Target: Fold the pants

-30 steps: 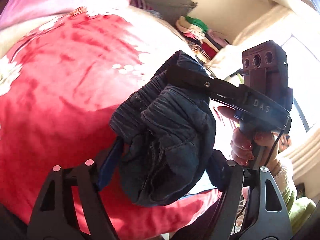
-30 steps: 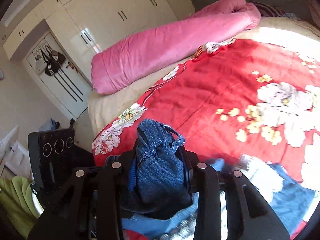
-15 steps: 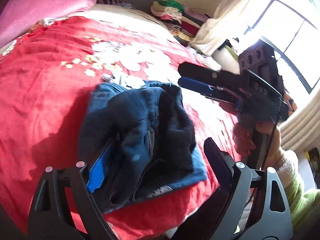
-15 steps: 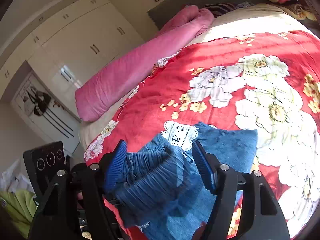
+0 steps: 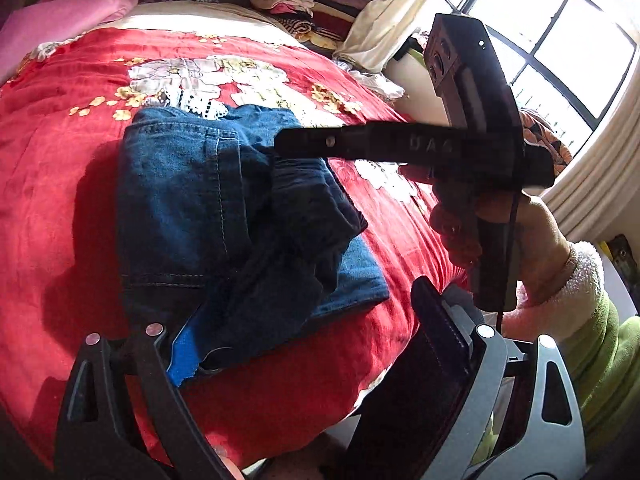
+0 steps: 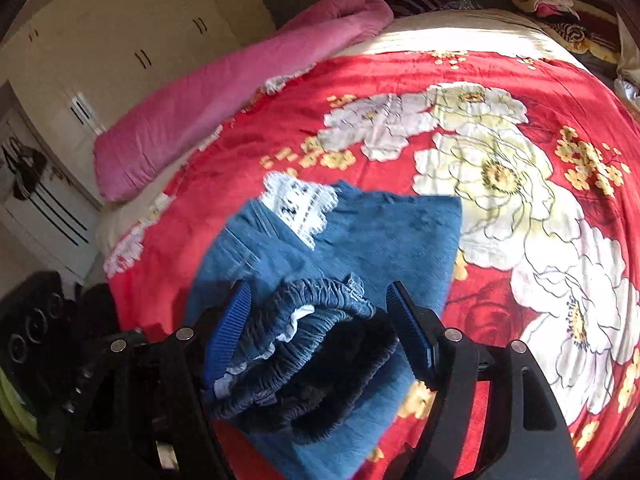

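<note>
Left tool (image 5: 304, 344) is opening, fingers spread wide, one blue pad touching the near hem of the denim pants (image 5: 208, 208) without clamping them. Pants are lying folded into a bundle on the red floral bedspread (image 5: 60, 184), probably just set down. Right tool (image 6: 320, 332) is standing apart, straddling the elastic waistband (image 6: 320, 312) loosely, likely letting it settle on top.

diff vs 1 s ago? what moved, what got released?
Both grippers brought the folded jeans down from mid-air onto the red floral blanket and let go. The left gripper is still opening, its blue pad at the fabric's edge. The right gripper is open, the elastic waistband loose between its jaws. Blanket and pink pillow unchanged.
</note>
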A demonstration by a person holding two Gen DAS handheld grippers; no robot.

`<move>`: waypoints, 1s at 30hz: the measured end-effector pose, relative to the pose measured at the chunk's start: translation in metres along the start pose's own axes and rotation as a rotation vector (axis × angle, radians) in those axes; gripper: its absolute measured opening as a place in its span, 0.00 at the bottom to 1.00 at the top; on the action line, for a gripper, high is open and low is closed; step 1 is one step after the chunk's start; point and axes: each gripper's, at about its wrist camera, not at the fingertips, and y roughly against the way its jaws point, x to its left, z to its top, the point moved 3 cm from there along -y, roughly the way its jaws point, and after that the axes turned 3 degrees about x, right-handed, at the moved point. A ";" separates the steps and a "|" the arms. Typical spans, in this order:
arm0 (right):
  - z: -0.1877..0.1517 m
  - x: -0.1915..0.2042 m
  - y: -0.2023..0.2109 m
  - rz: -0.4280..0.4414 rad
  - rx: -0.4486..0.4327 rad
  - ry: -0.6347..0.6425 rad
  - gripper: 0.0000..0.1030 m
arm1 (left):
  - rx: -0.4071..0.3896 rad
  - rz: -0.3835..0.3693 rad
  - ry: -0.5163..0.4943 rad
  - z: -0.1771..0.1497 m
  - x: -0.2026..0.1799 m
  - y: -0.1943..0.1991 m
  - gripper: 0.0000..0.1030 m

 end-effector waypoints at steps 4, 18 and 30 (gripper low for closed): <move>-0.025 -0.014 -0.010 0.009 0.020 -0.033 0.66 | 0.010 -0.027 0.016 -0.004 0.004 -0.005 0.83; 0.016 -0.019 0.039 0.121 -0.109 -0.073 0.67 | -0.070 -0.025 -0.042 -0.001 0.002 0.032 0.83; 0.027 0.002 -0.035 0.111 0.111 0.014 0.28 | 0.038 -0.004 -0.161 -0.008 -0.012 -0.008 0.14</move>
